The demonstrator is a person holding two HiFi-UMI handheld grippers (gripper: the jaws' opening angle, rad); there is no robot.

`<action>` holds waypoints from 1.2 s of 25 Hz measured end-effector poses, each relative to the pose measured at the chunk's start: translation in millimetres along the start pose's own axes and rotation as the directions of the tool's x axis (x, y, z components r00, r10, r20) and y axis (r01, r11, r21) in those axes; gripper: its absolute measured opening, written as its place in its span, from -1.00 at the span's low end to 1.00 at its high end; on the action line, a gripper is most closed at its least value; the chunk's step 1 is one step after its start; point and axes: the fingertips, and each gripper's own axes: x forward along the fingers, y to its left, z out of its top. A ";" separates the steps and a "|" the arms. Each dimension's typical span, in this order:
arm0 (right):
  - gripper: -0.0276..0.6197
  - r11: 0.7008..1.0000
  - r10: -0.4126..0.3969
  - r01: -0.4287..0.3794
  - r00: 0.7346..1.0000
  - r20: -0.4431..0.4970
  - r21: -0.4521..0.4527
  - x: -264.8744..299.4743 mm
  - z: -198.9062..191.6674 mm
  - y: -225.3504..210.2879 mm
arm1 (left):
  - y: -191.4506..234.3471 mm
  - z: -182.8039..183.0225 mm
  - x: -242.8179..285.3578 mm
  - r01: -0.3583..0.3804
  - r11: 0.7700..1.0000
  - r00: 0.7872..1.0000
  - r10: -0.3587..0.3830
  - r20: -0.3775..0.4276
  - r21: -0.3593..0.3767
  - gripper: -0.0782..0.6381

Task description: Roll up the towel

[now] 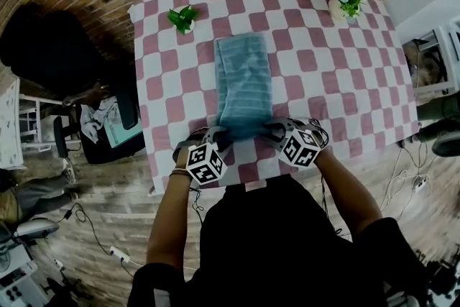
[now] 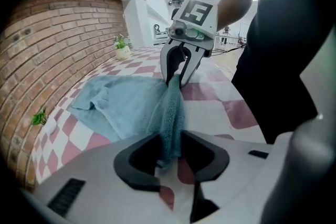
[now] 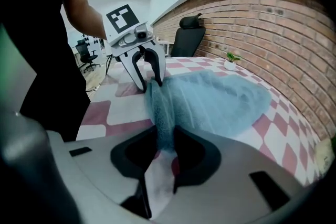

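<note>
Left gripper view — towel point(image 2: 126, 105) pinched in gripper point(image 2: 170, 140).

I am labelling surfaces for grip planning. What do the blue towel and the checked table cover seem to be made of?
The towel: soft terry cloth, likely cotton, matte; its fuzzy pile shows in both gripper views. The table cover: thin woven fabric or coated cloth, smooth and flat; which one I cannot tell.
</note>
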 end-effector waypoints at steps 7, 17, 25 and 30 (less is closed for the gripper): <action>-0.64 0.999 0.032 -0.034 0.999 0.037 0.043 -19.3 -8.3 20.3 | -27.7 9.9 -8.3 0.027 0.999 0.999 -0.025 -0.040 0.042 -0.68; -0.64 0.971 0.170 -0.183 0.981 0.091 0.154 -46.9 -8.2 97.0 | -99.3 13.3 -43.3 0.232 0.971 0.973 -0.232 0.004 0.059 -0.69; -0.64 0.937 0.058 -0.123 0.978 0.202 0.327 -59.2 8.1 63.0 | -52.1 31.0 -54.8 0.222 0.975 0.967 -0.217 0.133 -0.026 -0.68; -0.64 0.947 -0.081 0.019 0.980 0.183 0.321 -55.1 14.2 15.7 | -5.2 38.8 -46.6 0.116 0.990 0.982 -0.102 0.159 -0.083 -0.67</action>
